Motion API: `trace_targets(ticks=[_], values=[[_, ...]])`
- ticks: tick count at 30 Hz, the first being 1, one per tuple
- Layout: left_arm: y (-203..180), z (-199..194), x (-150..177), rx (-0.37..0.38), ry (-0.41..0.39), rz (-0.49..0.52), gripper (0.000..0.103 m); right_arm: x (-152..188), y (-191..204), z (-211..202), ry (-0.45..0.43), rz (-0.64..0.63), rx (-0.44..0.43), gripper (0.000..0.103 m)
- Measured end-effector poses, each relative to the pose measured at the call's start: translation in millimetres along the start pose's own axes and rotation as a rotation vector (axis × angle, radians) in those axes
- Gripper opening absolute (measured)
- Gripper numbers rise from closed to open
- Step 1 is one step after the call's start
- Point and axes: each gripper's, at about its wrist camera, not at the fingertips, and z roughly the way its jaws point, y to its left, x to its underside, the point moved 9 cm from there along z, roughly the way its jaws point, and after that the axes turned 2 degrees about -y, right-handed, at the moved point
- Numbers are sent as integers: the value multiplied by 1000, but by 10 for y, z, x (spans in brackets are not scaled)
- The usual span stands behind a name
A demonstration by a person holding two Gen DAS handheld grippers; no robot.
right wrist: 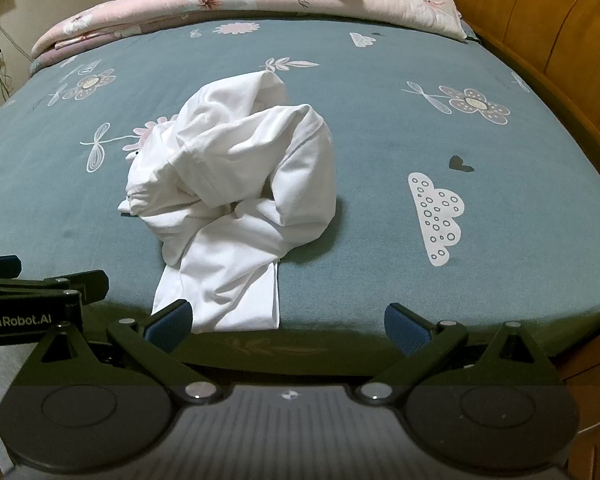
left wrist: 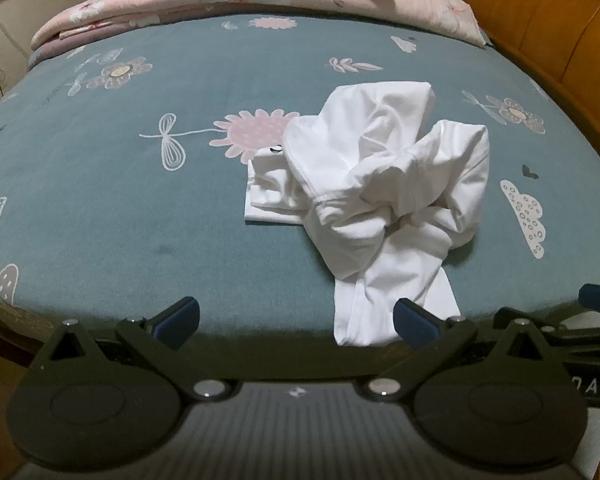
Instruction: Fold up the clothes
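A crumpled white garment (left wrist: pixel 384 204), perhaps a shirt, lies on the bed (left wrist: pixel 140 208); both grippers' fingers (left wrist: pixel 178 322) spread wide, empty.

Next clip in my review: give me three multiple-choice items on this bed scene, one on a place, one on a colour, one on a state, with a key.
1. Where does the white garment lie?
A. On the blue-green sheet
B. On the floor
C. Over the wooden headboard

2. What colour is the folded quilt at the far end?
A. Black
B. Pink floral
C. Yellow

3. How is the garment?
A. Neatly folded
B. Hung up
C. Crumpled in a heap

Key: 1 A, it rests on the printed sheet; 2 B, pink with flowers; 3 C, bunched and twisted, and both the left gripper and right gripper have jaws open and empty.
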Motion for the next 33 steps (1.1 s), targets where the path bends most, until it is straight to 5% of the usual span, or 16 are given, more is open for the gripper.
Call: trace_targets(ticks=[33], values=[[5, 18, 23, 8, 9, -14, 102, 0, -3, -1, -4, 2, -3, 103]])
